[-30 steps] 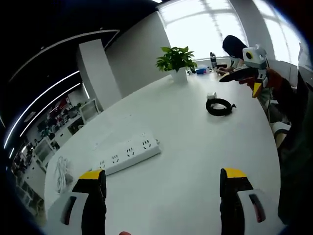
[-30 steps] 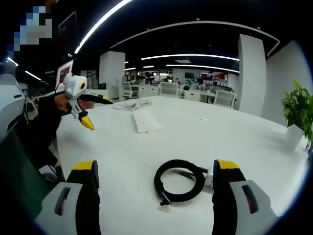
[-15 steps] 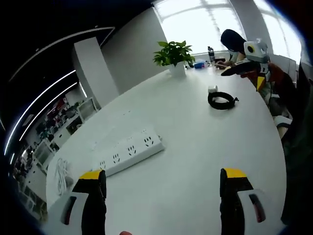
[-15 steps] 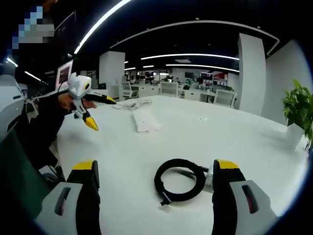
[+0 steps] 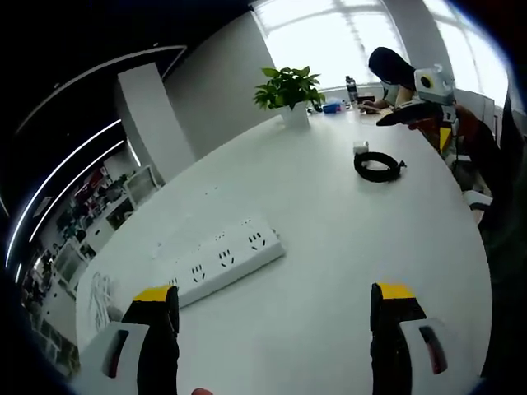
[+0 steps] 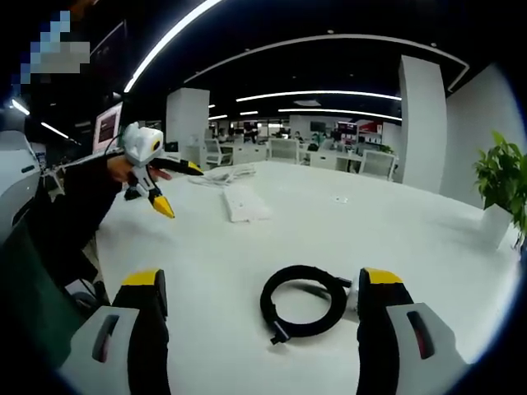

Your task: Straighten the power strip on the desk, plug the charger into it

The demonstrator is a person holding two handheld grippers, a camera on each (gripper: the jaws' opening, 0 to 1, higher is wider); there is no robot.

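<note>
power strip (image 5: 221, 262) lies askew, coiled charger cable (image 6: 302, 302) well apart, both grippers' fingers spread.

My desk (image 5: 329, 247) looks smooth matt white; the power strip (image 5: 216, 265) plastic, the coiled cable (image 6: 302, 301) rubbery black

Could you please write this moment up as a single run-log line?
left gripper: open, above power strip | right gripper: open, over coiled charger cable | power strip: untouched | charger: unplugged
</note>
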